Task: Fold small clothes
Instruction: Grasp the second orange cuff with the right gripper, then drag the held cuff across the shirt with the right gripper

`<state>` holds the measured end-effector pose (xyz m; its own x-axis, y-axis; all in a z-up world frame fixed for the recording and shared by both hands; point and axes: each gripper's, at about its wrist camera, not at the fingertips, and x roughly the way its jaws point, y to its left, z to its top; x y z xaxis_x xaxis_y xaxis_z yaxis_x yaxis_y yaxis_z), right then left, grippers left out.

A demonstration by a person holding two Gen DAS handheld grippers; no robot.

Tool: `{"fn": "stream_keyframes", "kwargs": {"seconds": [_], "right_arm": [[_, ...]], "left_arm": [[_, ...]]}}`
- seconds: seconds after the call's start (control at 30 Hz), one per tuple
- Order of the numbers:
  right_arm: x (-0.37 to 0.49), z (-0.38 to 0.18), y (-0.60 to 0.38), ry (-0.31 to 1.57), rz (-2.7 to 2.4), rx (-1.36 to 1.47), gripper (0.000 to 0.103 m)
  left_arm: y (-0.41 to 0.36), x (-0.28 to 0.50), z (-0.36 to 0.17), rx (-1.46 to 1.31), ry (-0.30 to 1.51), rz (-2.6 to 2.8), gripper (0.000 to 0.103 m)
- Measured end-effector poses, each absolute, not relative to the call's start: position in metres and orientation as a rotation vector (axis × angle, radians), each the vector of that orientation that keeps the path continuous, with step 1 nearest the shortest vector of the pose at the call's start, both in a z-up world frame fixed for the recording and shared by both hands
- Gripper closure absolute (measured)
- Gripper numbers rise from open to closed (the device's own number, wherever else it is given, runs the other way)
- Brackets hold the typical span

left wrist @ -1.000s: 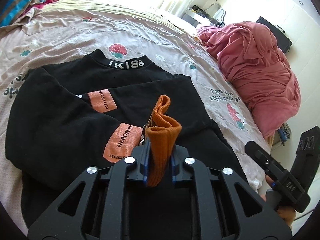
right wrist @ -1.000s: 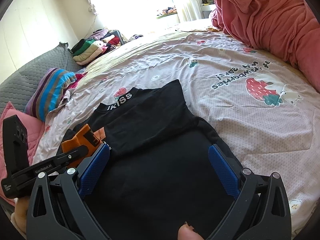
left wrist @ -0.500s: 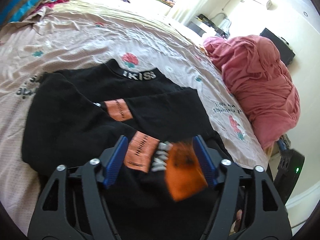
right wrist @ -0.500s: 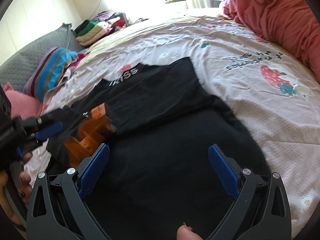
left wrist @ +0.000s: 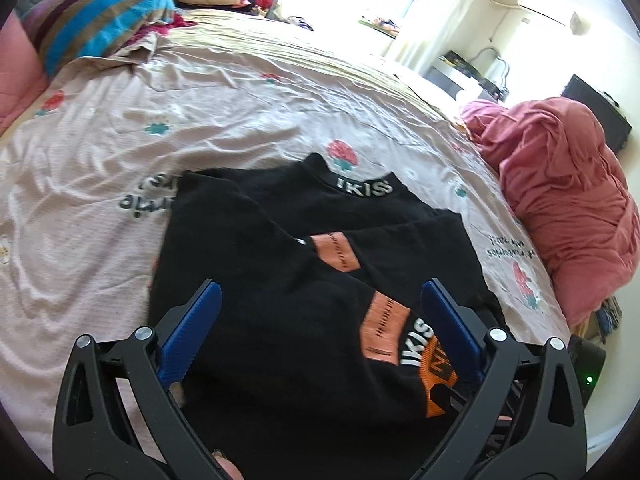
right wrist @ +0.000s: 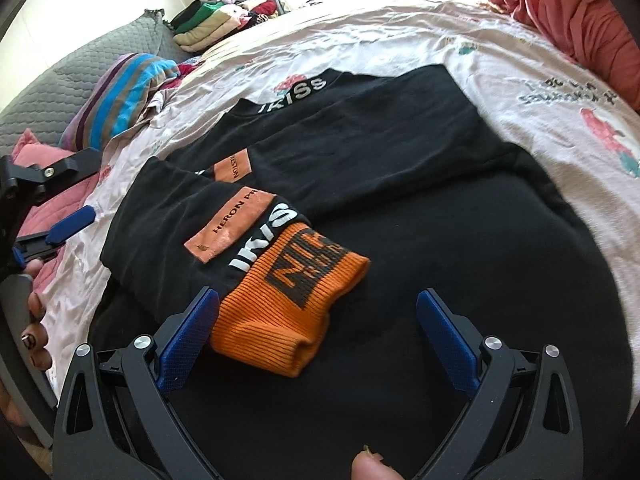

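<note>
A black sweatshirt (left wrist: 288, 304) with an "IKISS" collar lies flat on the bed, both sleeves folded across its body. It also shows in the right wrist view (right wrist: 400, 168). The orange ribbed cuff (right wrist: 292, 312) of the left sleeve rests on the black body; in the left wrist view the cuff (left wrist: 436, 376) lies by the right finger. My left gripper (left wrist: 320, 332) is open and empty above the sweatshirt; it also shows at the left edge of the right wrist view (right wrist: 68, 224). My right gripper (right wrist: 320, 344) is open and empty, hovering over the cuff.
The bed sheet (left wrist: 100, 216) is pink with strawberry prints. A crumpled red blanket (left wrist: 568, 200) lies at the right. A striped pillow (left wrist: 100, 24) and stacked folded clothes (right wrist: 208, 24) sit at the far end.
My left gripper opened and let go of the orange cuff, which dropped onto the sweatshirt. The left gripper drew back to the left; the right gripper moved closer over the cuff.
</note>
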<state>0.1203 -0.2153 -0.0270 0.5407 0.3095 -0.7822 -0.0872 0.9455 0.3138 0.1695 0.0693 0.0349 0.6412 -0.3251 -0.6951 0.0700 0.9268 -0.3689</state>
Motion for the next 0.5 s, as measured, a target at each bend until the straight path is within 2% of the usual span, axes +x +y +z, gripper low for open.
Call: {"fn": "stream_keyframes", "kwargs": {"seconds": [0.03,0.07,0.13,0.2,0.23,0.27,0.3,0.5], "right_arm": [[0.121,-0.027,-0.214,0.971,0.247,0.259,0.013],[0.124,-0.029,-0.213,0.977,0.250,0.263,0.024],[0.127,-0.030,-0.212,0.980,0.252,0.274,0.033],[0.130,-0.031,-0.210,0.981,0.270,0.285,0.057],[0.132,-0.031,-0.209,0.982,0.276,0.282,0.064],[0.134,-0.030,-0.207,0.981,0.283,0.269,0.079],[0.135,-0.029,-0.207,0.978,0.296,0.267,0.089],[0.148,0.009,-0.199,0.892,0.395,0.190,0.091]], "left_arm": [[0.074,0.169,0.035,-0.333,0.844,-0.221,0.009],[0.077,0.169,0.036,-0.339,0.841,-0.215,0.009],[0.083,0.169,0.038,-0.355,0.831,-0.206,0.009],[0.088,0.169,0.040,-0.364,0.823,-0.194,0.009],[0.089,0.169,0.040,-0.367,0.821,-0.189,0.009],[0.093,0.169,0.041,-0.372,0.818,-0.182,0.009],[0.095,0.169,0.041,-0.374,0.817,-0.178,0.009],[0.111,0.170,0.043,-0.379,0.801,-0.134,0.009]]}}
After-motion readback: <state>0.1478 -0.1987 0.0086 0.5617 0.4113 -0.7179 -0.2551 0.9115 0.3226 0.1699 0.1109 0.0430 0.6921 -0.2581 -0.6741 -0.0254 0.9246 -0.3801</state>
